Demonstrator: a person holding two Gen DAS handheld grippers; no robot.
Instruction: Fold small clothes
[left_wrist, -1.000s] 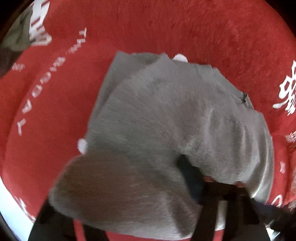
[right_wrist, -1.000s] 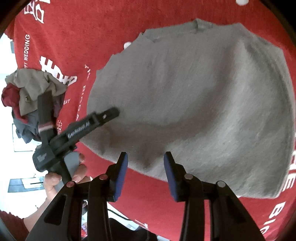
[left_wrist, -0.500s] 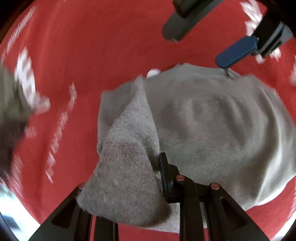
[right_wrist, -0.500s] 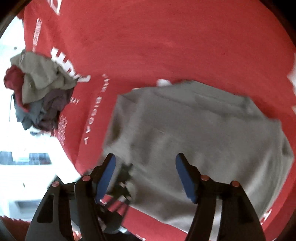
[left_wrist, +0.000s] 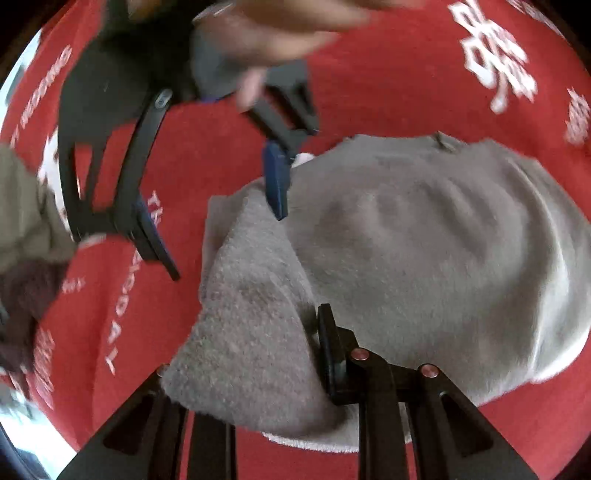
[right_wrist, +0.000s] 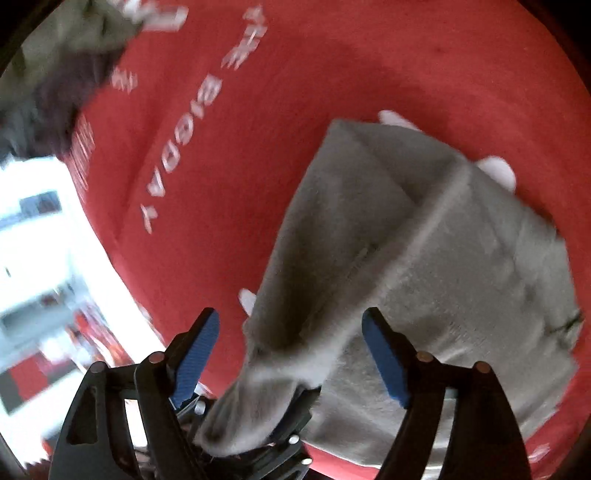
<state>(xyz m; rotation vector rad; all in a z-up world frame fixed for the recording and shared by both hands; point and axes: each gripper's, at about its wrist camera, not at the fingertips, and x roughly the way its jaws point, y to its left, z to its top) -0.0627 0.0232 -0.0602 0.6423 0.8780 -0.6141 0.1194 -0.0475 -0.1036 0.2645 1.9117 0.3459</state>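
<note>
Grey knit garment (left_wrist: 424, 258) lies mostly flat on the red cloth (left_wrist: 388, 92) that covers the table, with white lettering printed on it. One side flap of the garment (left_wrist: 251, 314) is lifted and turned over toward the middle; I see it rise as a ridge in the right wrist view (right_wrist: 332, 277), narrowing down into the gripper below.

My left gripper (left_wrist: 258, 373) is clamped on that lifted flap: the fabric drapes over the left finger and hides it, the right finger (left_wrist: 330, 354) presses against the fold, so it is closed tight on the cloth. From the right wrist view the same gripper shows as dark hardware at the bottom (right_wrist: 273, 439) with the grey cloth pinched in it.

My right gripper (right_wrist: 291, 354) is spread wide, blue pads (right_wrist: 386, 365) on either side of the lifted flap, not touching it as far as I can tell. In the left wrist view it hangs above the far edge of the garment (left_wrist: 221, 210), one blue pad (left_wrist: 277, 181) over the grey edge, the other over red cloth. The hand holding it (left_wrist: 273, 40) is blurred at the top.

A white dot on the cloth peeks out at the garment's far edge (right_wrist: 496, 168).

Pile of other clothes (right_wrist: 70, 48), olive and dark pieces, sits at the cloth's edge, well apart from the grey one. Beyond the table edge, bright blurred room (right_wrist: 33, 240).
</note>
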